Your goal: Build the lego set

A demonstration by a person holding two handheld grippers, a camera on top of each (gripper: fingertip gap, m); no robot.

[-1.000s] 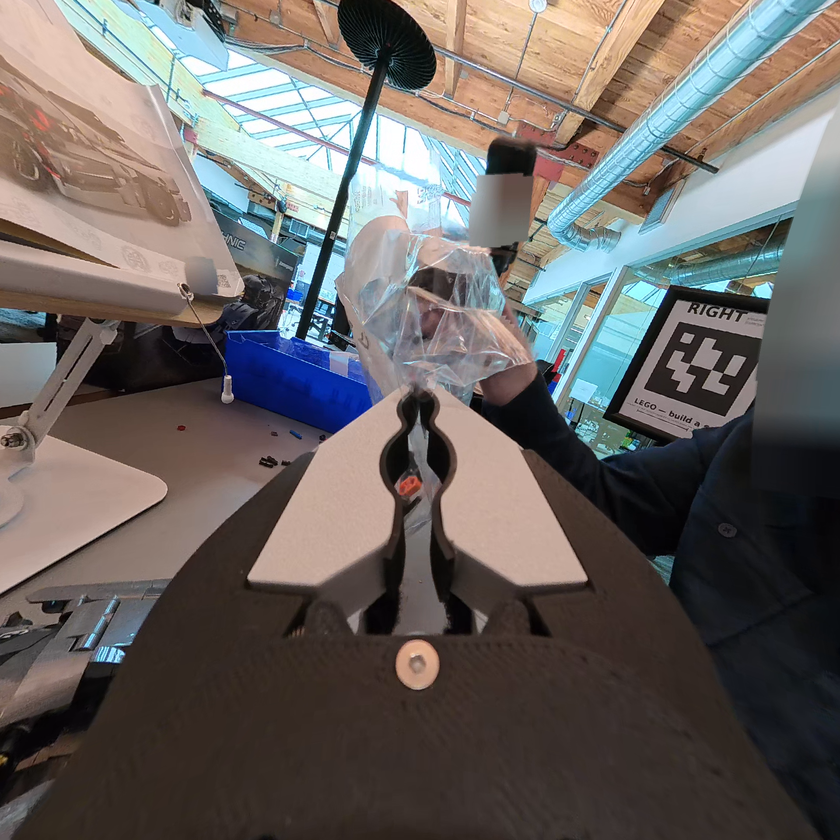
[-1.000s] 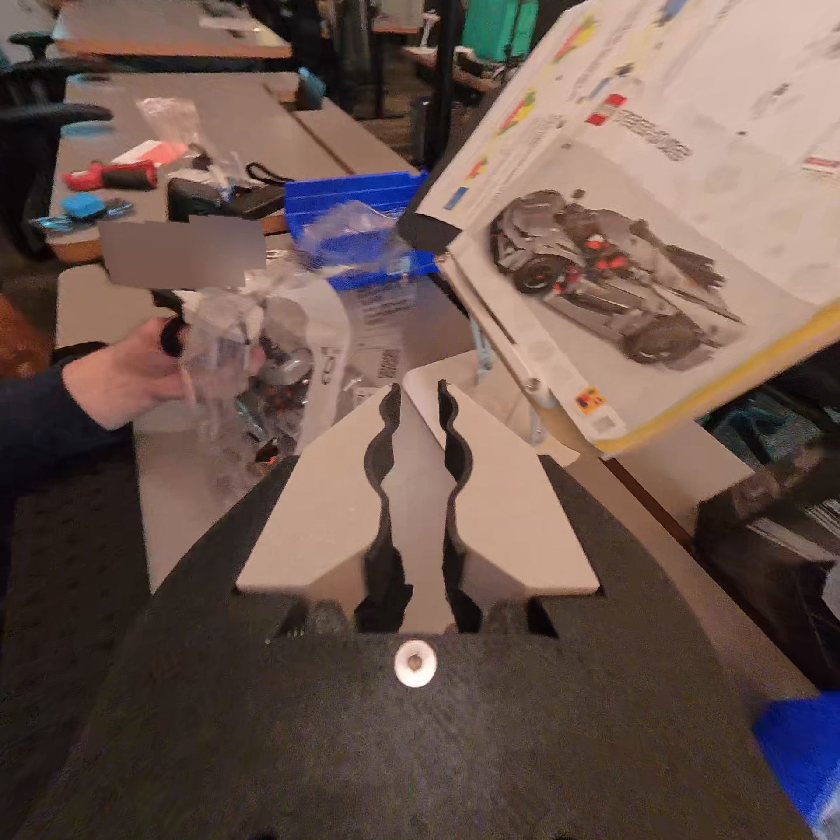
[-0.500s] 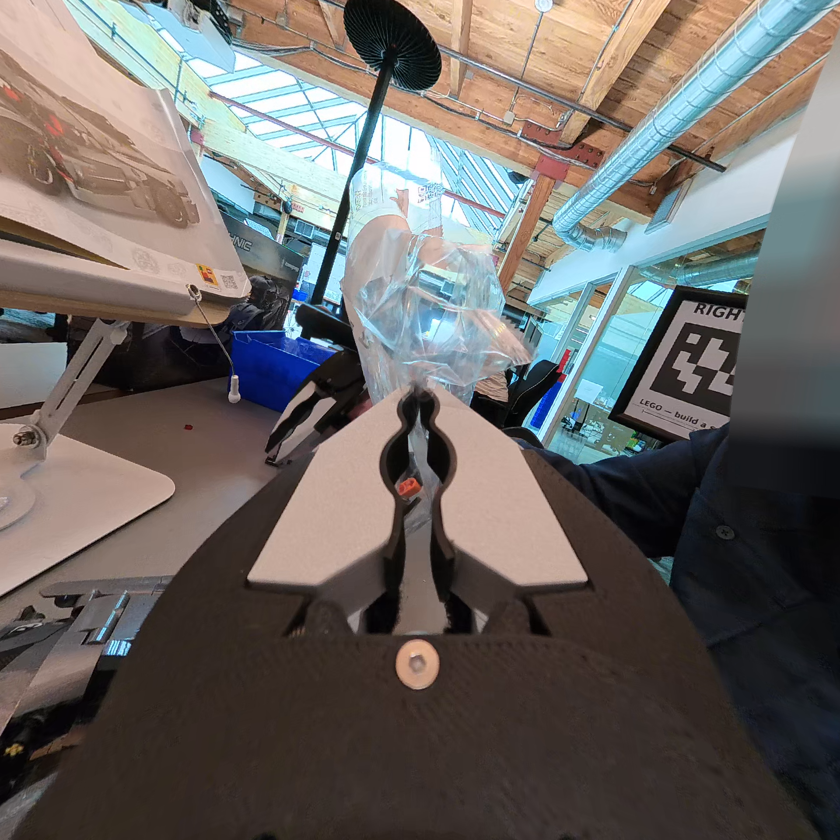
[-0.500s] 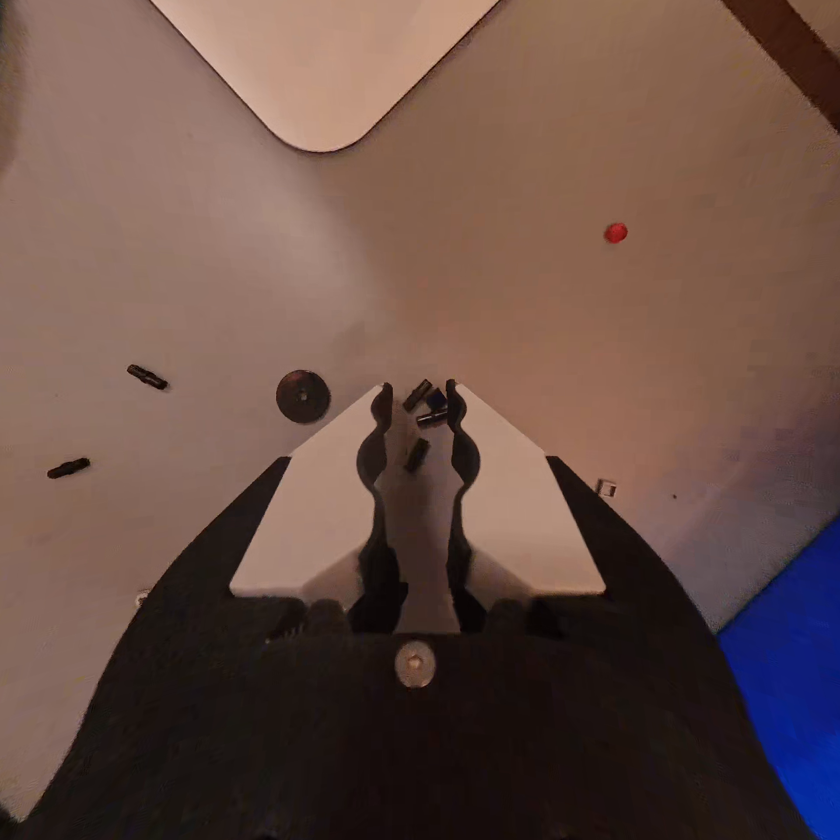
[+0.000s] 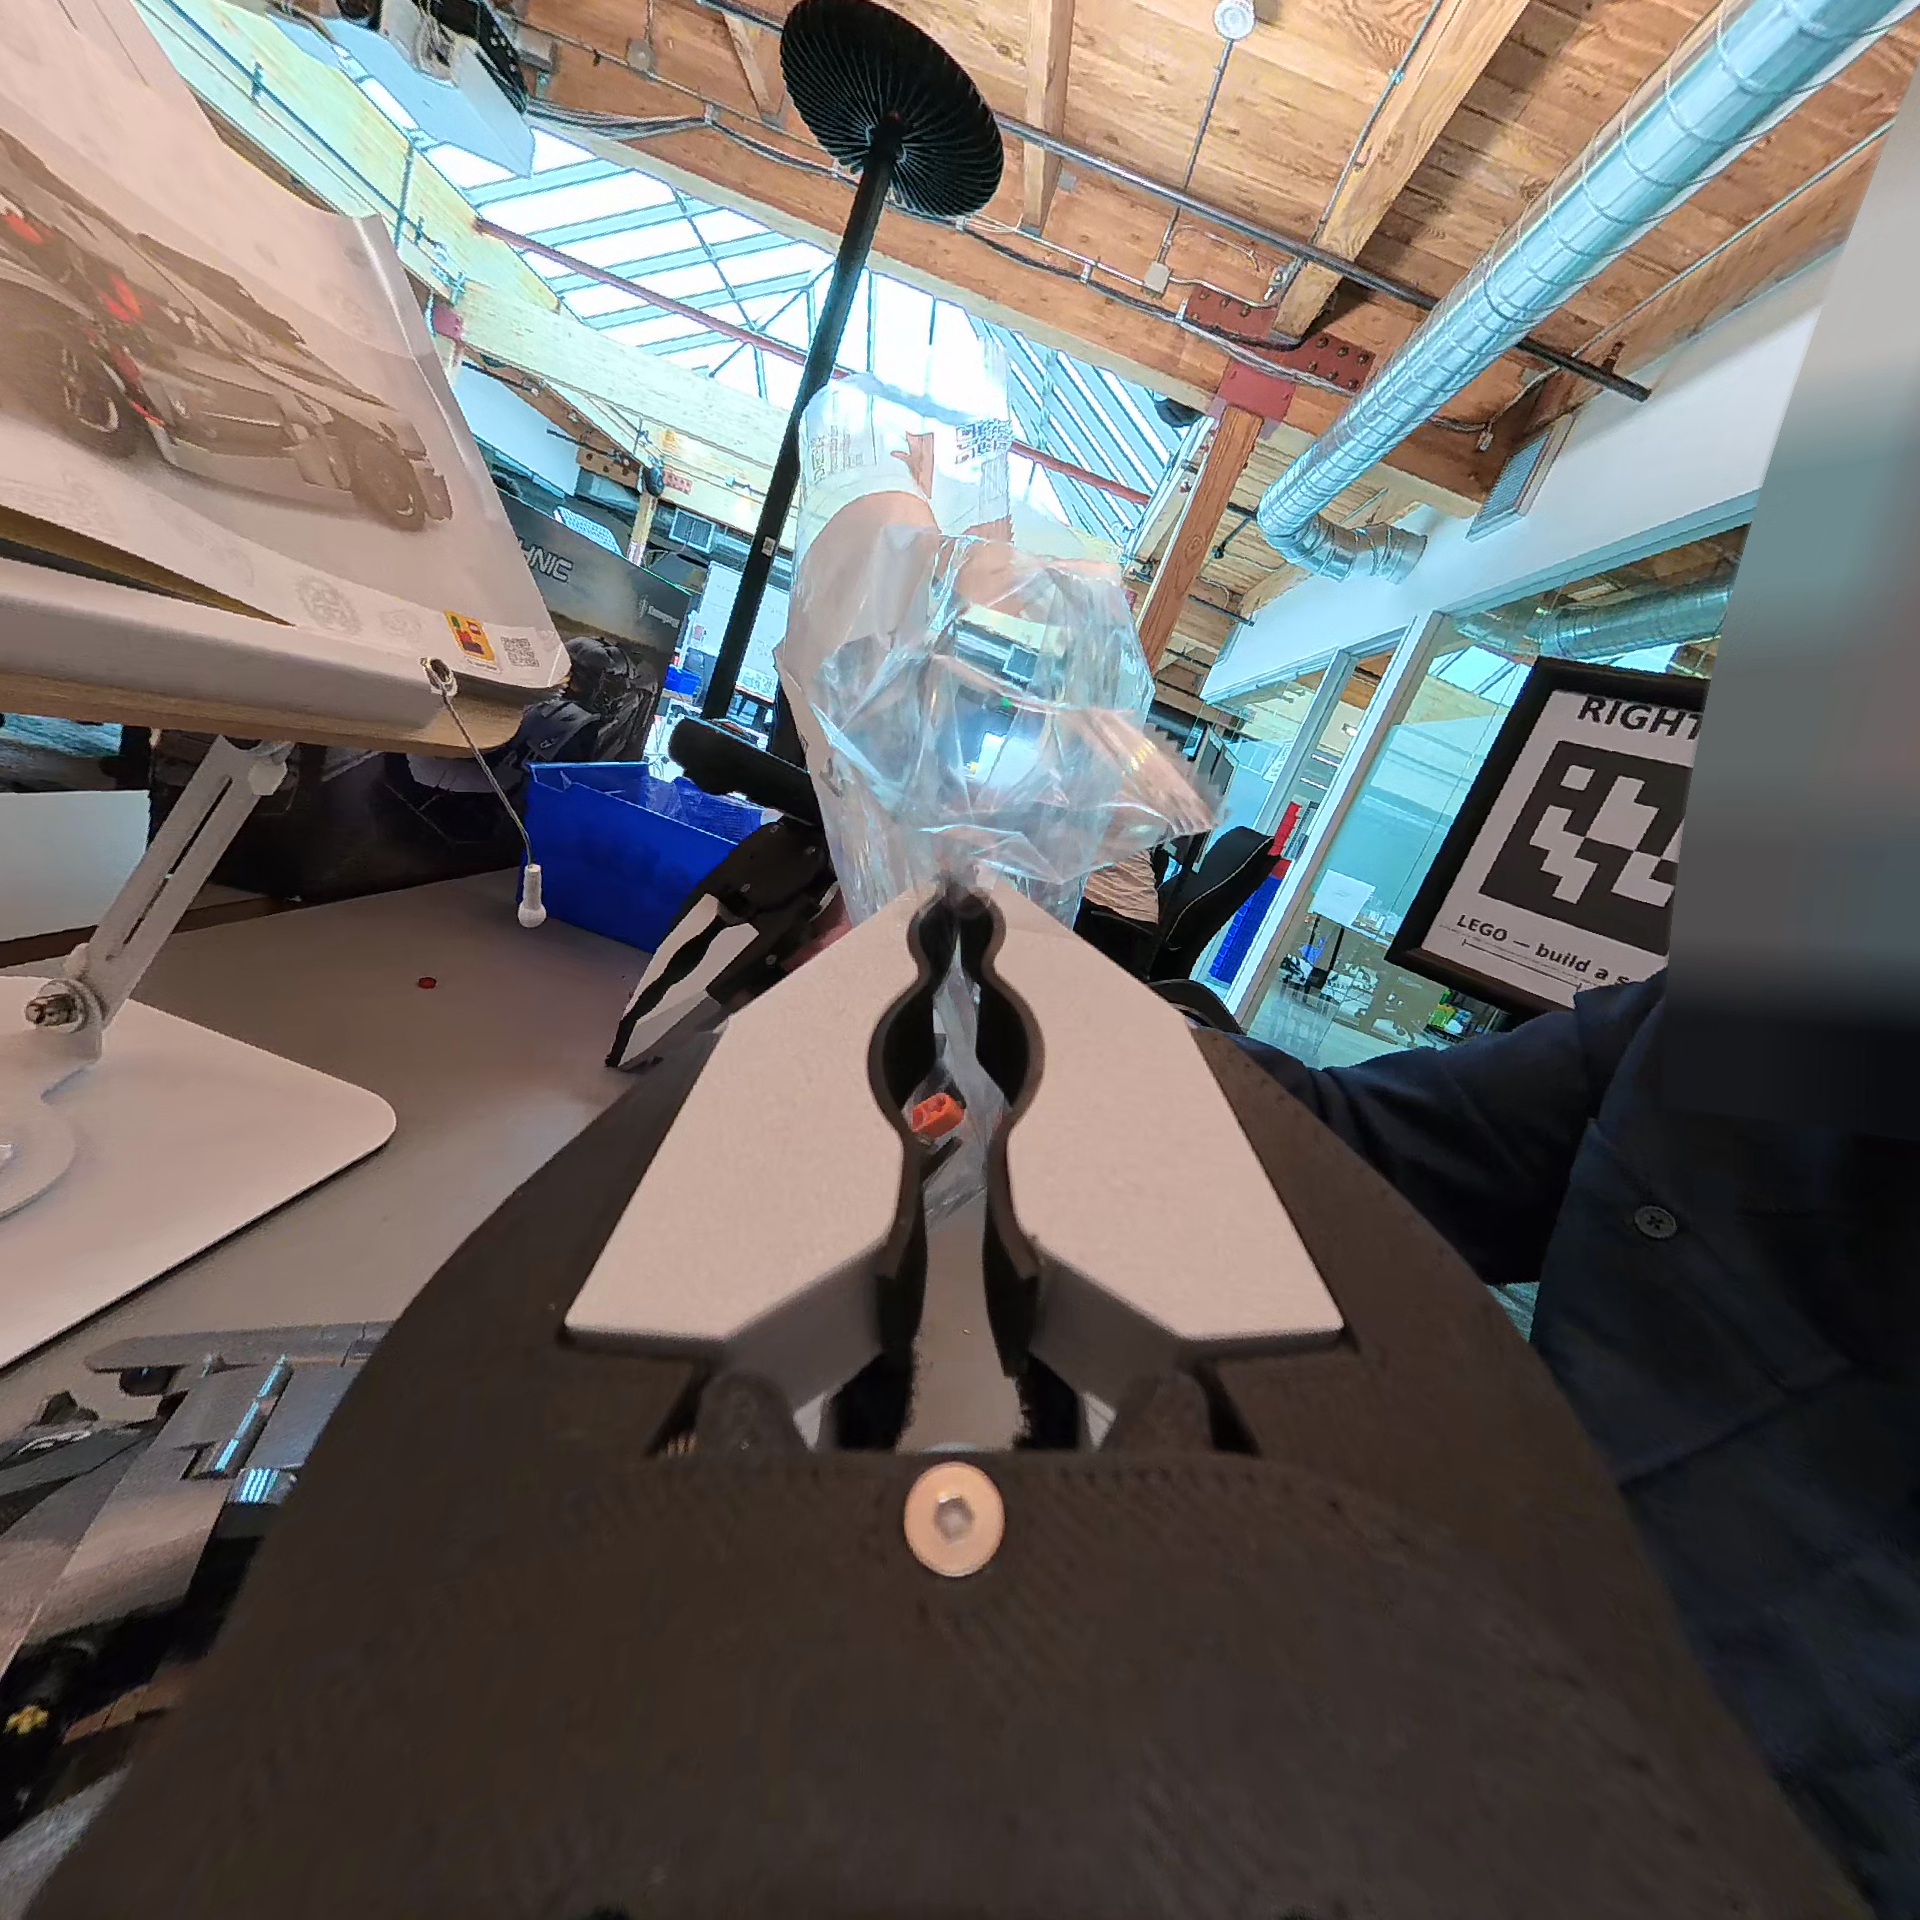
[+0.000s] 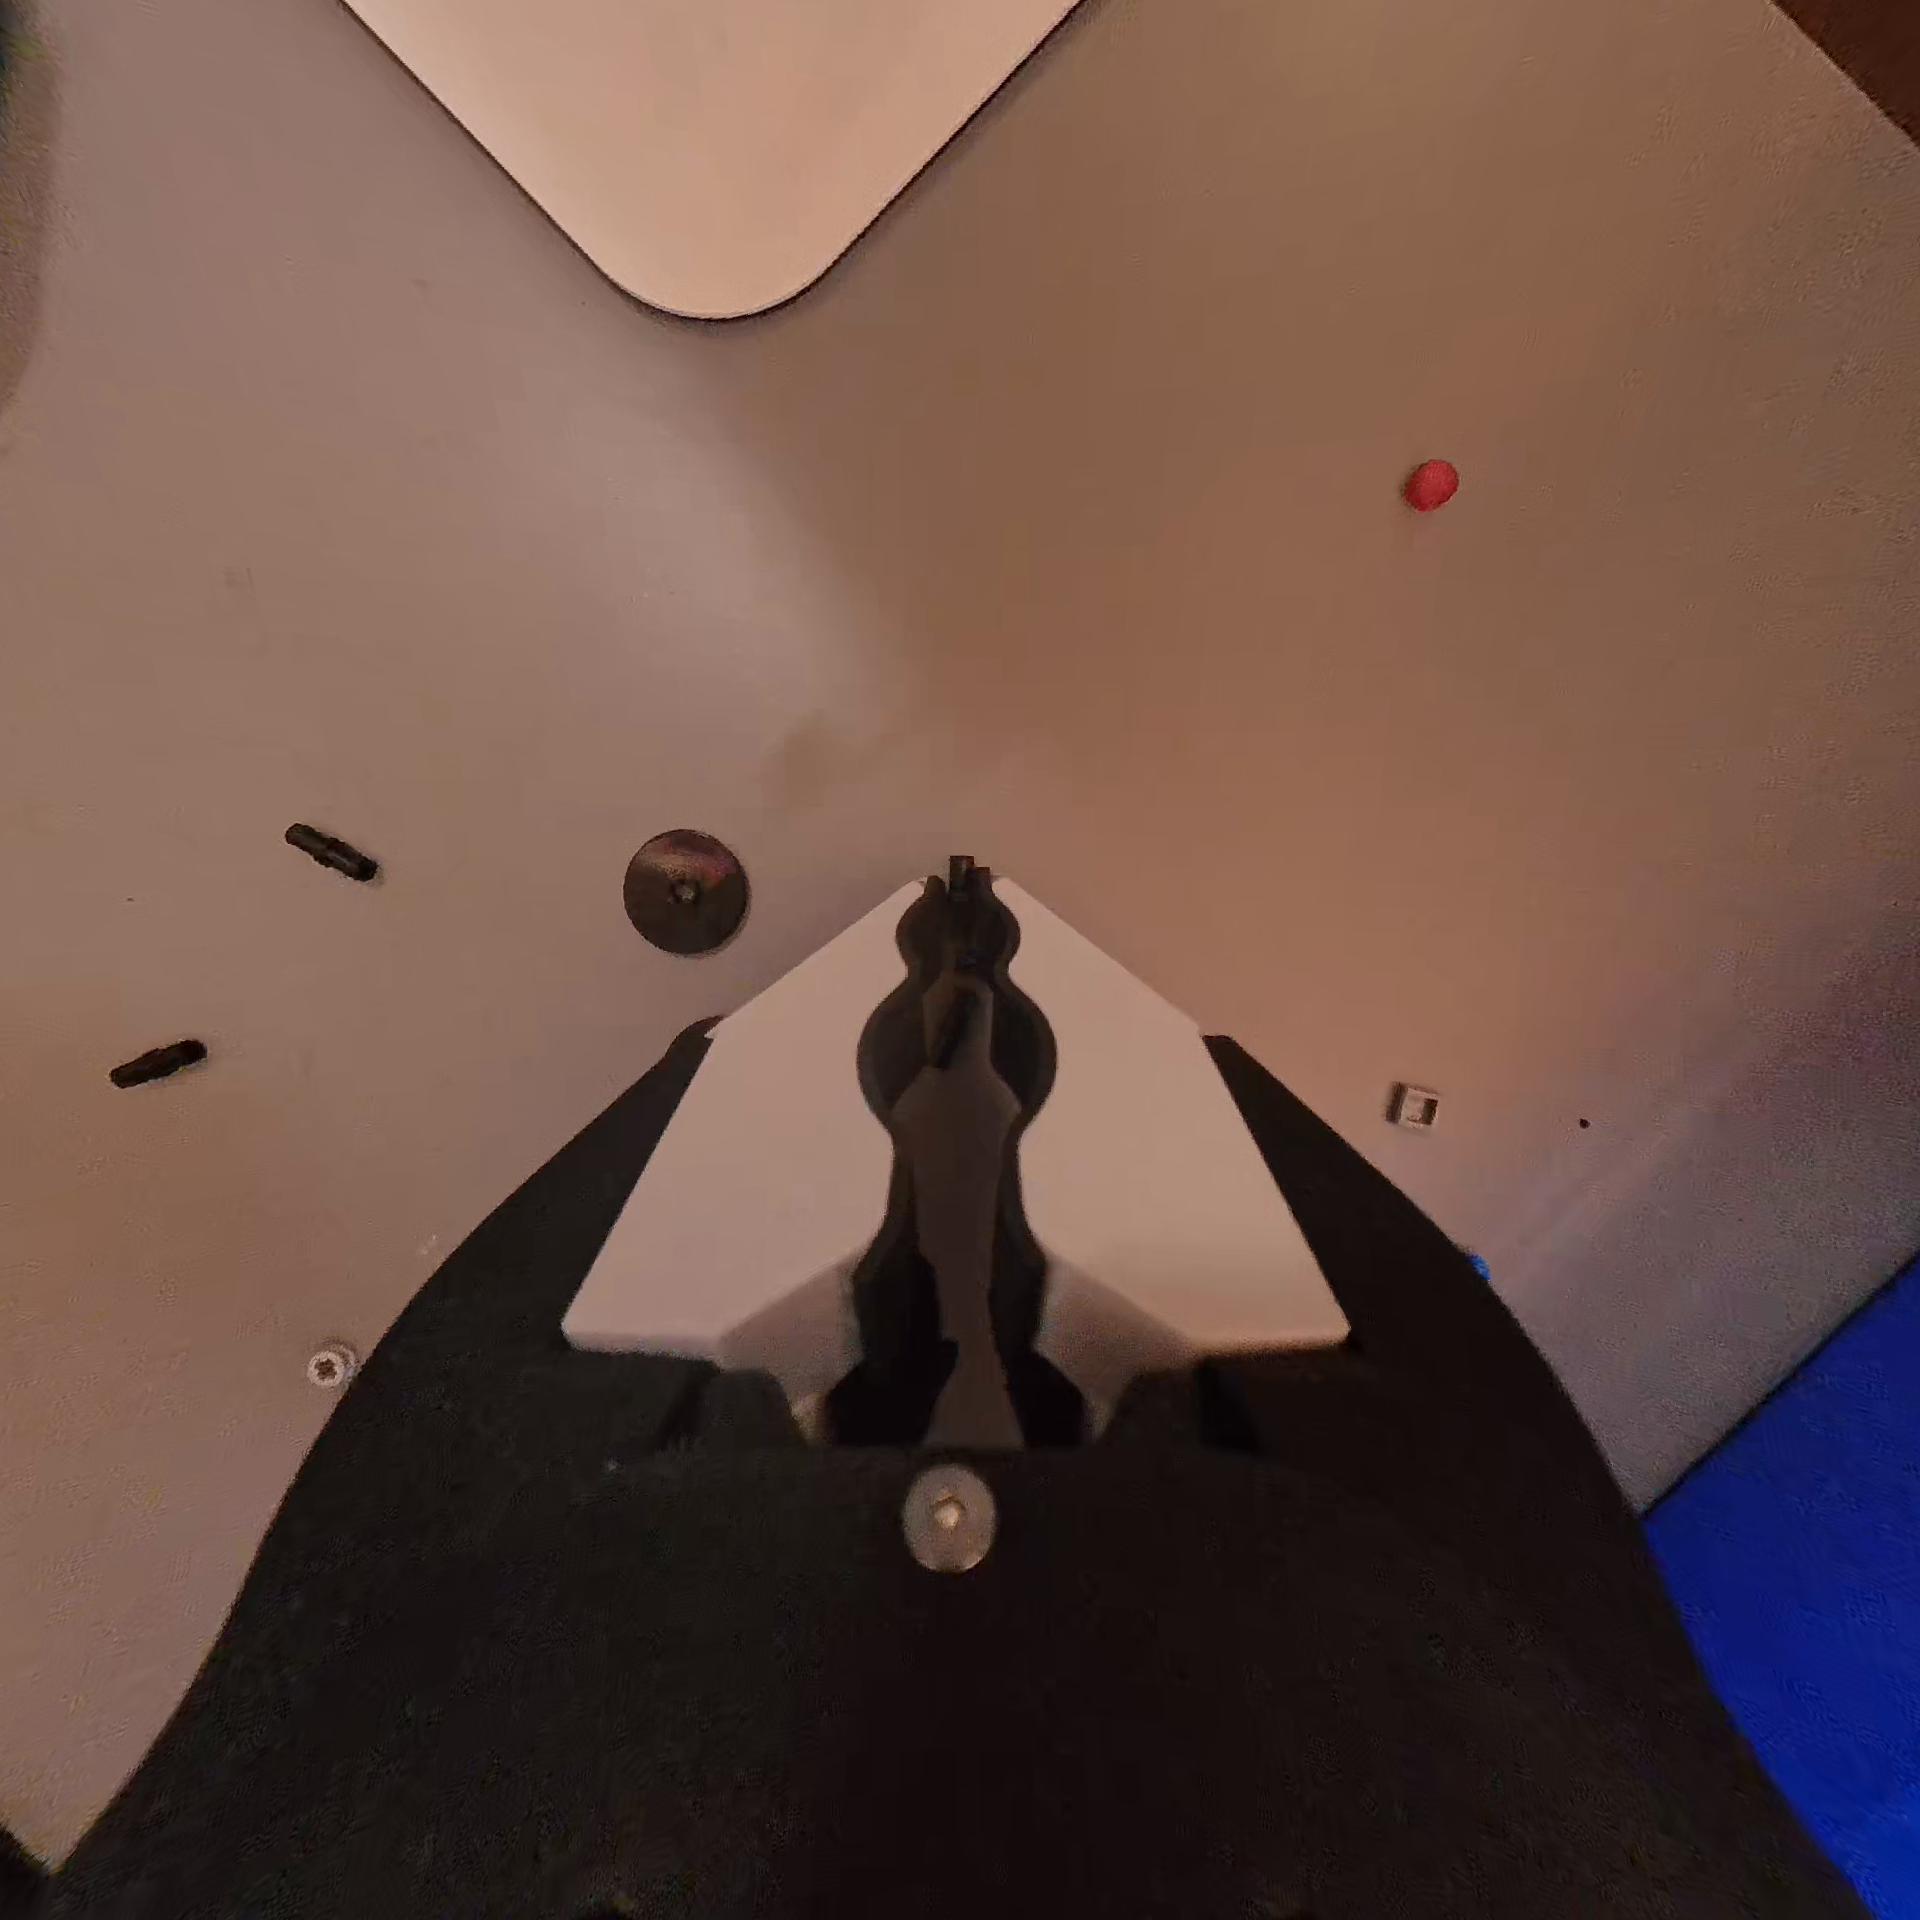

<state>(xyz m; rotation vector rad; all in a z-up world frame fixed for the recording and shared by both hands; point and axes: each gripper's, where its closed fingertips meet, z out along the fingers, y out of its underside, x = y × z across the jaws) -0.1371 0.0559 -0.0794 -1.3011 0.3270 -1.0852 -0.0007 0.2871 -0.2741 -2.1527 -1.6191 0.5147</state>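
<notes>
Lego pieces lie scattered on the worktop (image 6: 1143, 644): two black pins (image 6: 330, 851) at left, well apart from each other, a dark round disc (image 6: 685, 891) just left of the right tool (image 6: 961, 883), a red stud (image 6: 1431, 484) off to the right, a small grey square piece (image 6: 1413, 1104) near the tool's right side. Right tool clenched on a small black pin (image 6: 962, 871); only the pin's tip shows past the fingertips, a second dark piece sits deeper in the gap, too dark to identify.

Left tool (image 5: 958, 914) clenched on the neck of a clear plastic bag (image 5: 956, 675), held up off the worktop; an orange piece (image 5: 933, 1114) is visible inside the bag between the jaws. Instruction booklet (image 5: 208, 343) on its stand at left, blue bin (image 5: 623, 852) behind.

Risks, as I judge them:
- Pin is gripped by very little; a twist on lifting could flick it away, or it may be skewed, hard to tell.
- The deeper piece may ride up and drop.
- Bag mouth position is unclear; if it tips, loose parts could spill.
- Thin film could slip through the jaws under the parts' weight.
</notes>
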